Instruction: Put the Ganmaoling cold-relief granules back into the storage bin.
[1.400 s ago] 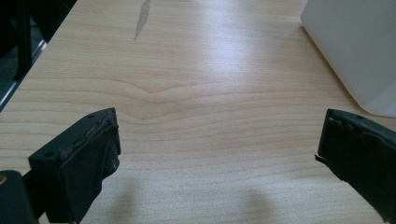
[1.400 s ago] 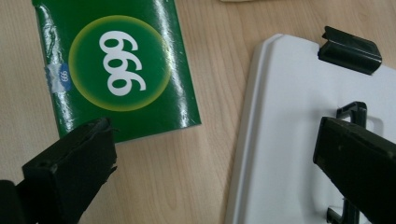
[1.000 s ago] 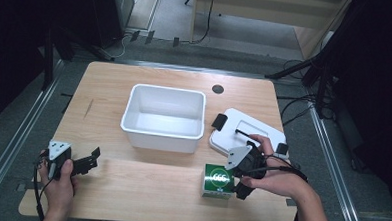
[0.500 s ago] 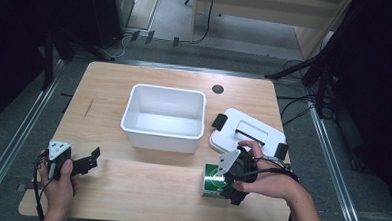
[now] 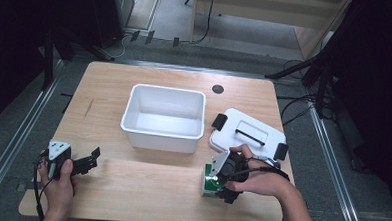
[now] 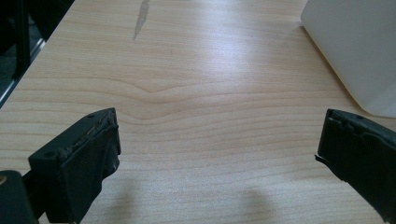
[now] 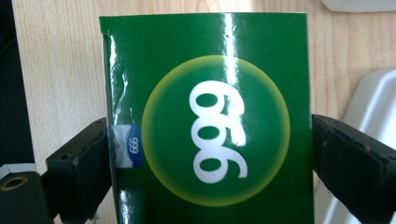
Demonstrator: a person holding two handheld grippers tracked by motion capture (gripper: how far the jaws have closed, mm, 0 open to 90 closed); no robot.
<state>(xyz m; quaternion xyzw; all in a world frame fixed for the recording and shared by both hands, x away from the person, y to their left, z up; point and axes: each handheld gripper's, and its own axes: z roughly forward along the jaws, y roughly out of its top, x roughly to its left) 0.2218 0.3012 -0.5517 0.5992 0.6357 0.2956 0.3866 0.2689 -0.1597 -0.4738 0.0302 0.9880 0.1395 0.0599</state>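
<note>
A green box [image 5: 209, 181] with a yellow-ringed circle and white "999" [image 7: 210, 130] lies flat on the wooden table [image 5: 146, 183] near its front right. My right gripper [image 5: 218, 182] points down over it, one jaw on each side of the box [image 7: 212, 140]. The jaws have just been closing with the box between them, and both pads now touch its side edges. The box still rests on the table. My left gripper [image 5: 89, 160] is held low at the front left, jaws wide open [image 6: 217, 149] over bare wood, with nothing between them.
A white rectangular bin [image 5: 163, 134] stands in the middle of the table, and its corner [image 6: 355, 51] is near the left gripper. A white lid [image 5: 248, 133] with black clips lies just behind the right hand, and its edge [image 7: 373, 102] borders the box.
The right hand has come down and forward onto the green box, and its jaws now straddle it. The left hand and gripper have stayed where they were.
</note>
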